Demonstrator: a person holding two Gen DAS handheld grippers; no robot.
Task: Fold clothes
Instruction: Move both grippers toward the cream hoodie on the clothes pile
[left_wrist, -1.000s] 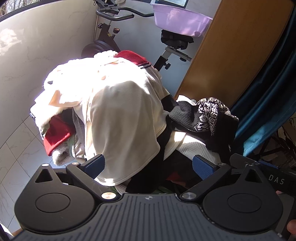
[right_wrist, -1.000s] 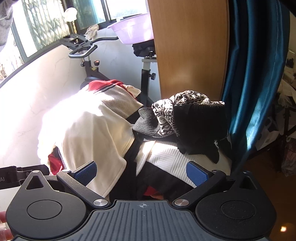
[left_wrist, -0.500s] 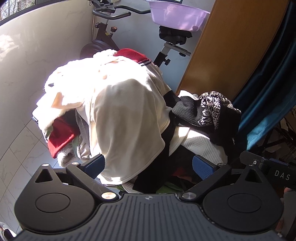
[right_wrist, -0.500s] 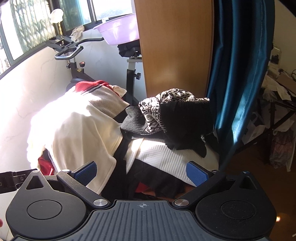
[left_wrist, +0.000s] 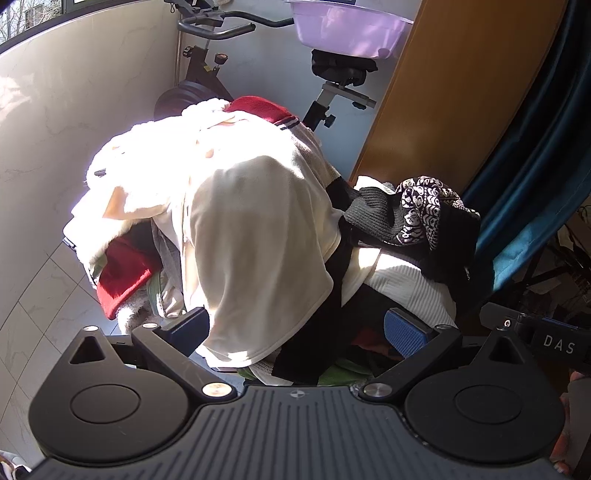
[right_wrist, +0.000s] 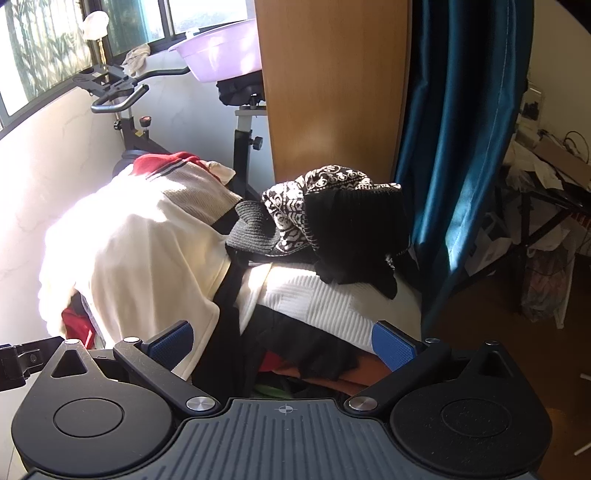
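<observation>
Hanging spread wide and empty, the left gripper (left_wrist: 297, 326) and the right gripper (right_wrist: 282, 341) face a heaped pile of unfolded clothes (left_wrist: 258, 236), with nothing between either pair of blue-padded fingers. By my reading, this is the picking step: no garment has been chosen or lifted yet, so folding itself has not begun. The next move calls for closing on one loose edge and drawing a single piece free of the tangle. The cream fleece garment (left_wrist: 258, 258) draped over the pile's top hangs nearest, its lower hem just beyond the left gripper's left finger; the white ribbed knit (right_wrist: 317, 299) lies just ahead of the right gripper, under a black and white patterned knit (right_wrist: 291, 206). What supports the pile is hidden, possibly a chair
</observation>
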